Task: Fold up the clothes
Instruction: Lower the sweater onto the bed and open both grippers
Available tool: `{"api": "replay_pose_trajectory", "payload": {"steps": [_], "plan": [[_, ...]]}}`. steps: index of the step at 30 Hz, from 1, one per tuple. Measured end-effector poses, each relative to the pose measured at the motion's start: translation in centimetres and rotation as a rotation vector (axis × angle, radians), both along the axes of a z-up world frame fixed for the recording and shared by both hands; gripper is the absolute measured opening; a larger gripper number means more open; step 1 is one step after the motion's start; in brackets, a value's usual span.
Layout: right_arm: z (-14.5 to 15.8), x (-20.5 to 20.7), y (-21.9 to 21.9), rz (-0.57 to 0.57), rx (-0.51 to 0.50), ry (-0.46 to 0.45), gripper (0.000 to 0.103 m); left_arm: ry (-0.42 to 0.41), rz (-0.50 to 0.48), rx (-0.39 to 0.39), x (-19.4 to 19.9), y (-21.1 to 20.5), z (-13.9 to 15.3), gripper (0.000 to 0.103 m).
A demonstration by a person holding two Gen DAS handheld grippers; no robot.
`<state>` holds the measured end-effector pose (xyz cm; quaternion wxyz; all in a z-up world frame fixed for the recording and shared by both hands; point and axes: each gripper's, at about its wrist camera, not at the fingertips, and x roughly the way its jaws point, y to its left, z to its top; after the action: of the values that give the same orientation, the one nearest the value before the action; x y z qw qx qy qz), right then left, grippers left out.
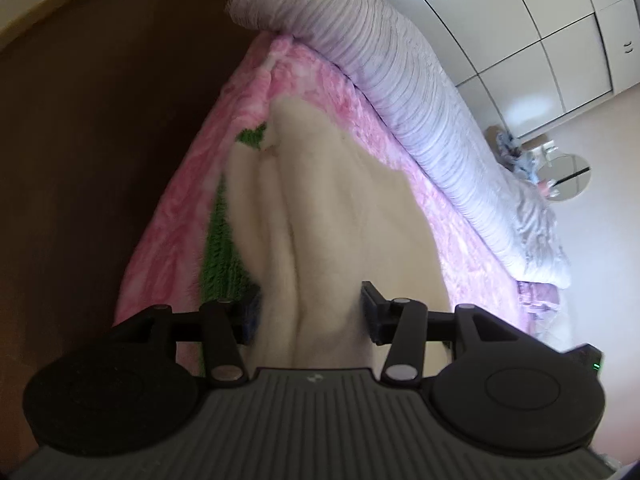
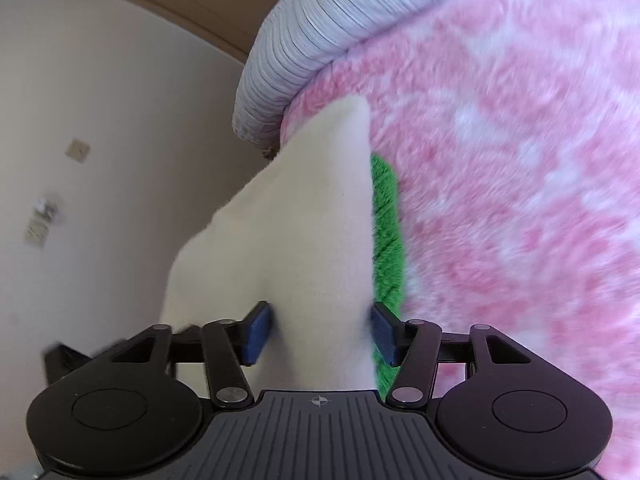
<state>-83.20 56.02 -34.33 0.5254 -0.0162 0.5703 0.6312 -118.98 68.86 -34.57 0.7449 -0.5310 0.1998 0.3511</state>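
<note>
On the bed's pink blanket [image 1: 168, 216] a green fleece [image 1: 220, 248] lies under the cream garment [image 1: 320, 208], which runs between the spread fingers of the left gripper [image 1: 310, 316] and, likewise unpinched, the right gripper [image 2: 320, 334], with a ribbed white quilt [image 1: 392, 80] beyond.

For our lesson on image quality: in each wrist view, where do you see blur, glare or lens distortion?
Left wrist view: straight wardrobe door lines bow into curves, a soft glare patch sits on them, and the cream fleece garment looks soft. Right wrist view: the pink-and-white fluffy blanket smears with motion blur, the wall fittings too; corners darken in both.
</note>
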Motion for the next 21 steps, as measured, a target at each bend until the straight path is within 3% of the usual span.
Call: {"api": "replay_pose_trajectory", "payload": {"steps": [4,6,9,13,16,21], "plan": [[3.4,-1.9,-2.5,-0.006,-0.062,-0.234,0.055,0.111,0.072,0.079,-1.5,-4.1,4.1,0.03],[5.7,-3.7,-3.6,0.035,-0.05,-0.355,0.055,0.15,0.069,0.127,-1.7,-6.1,6.3,0.026],[8.5,-6.8,-4.4,0.13,-0.01,-0.459,0.05,0.172,0.012,0.158,-0.8,-7.4,7.8,0.026],[9.1,-10.5,-3.2,0.232,-0.01,-0.582,0.037,0.338,-0.095,0.169,1.4,-6.7,6.0,0.02],[7.1,-11.8,-1.8,0.247,-0.073,-0.629,0.031,0.36,-0.139,0.155,2.1,-6.3,3.9,0.02],[4.2,-13.6,-0.2,0.256,-0.133,-0.684,0.031,0.403,-0.179,0.157,2.1,-5.9,1.5,0.022]]}}
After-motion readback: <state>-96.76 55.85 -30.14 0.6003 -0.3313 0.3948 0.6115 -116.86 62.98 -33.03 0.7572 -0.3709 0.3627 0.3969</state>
